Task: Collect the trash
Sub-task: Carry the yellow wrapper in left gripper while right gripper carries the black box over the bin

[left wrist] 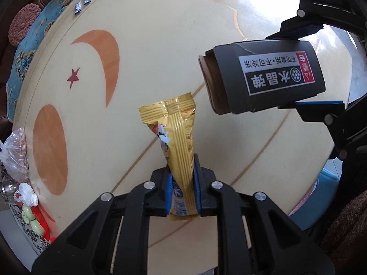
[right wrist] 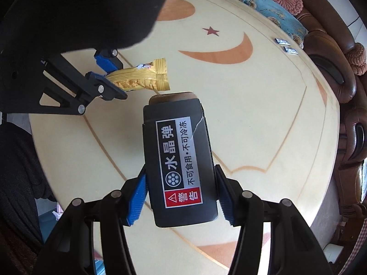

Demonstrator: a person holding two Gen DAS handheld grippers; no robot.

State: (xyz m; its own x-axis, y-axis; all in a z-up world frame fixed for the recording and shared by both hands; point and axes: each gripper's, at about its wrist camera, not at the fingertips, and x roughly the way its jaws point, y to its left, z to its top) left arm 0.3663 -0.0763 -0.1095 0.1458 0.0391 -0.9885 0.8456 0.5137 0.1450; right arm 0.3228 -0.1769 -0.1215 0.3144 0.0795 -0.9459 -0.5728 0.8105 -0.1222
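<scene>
You are holding two pieces of trash above the round table (left wrist: 160,34), one in each tool. Your left gripper (left wrist: 183,192) is closing its blue pads on the lower end of a gold wrapper (left wrist: 181,142), which is sticking out straight ahead of the fingers with its torn top hanging free. It is looking thin, light and crinkly, so it is likely to slip or fold; gripping near the sealed end, as you are, seems wisest. Your right gripper (right wrist: 181,201) is clamping a dark box (right wrist: 179,160) across its sides, label facing up. The cardboard is looking light but crushable, with a tear at one edge, so squeezing gently is advisable
</scene>
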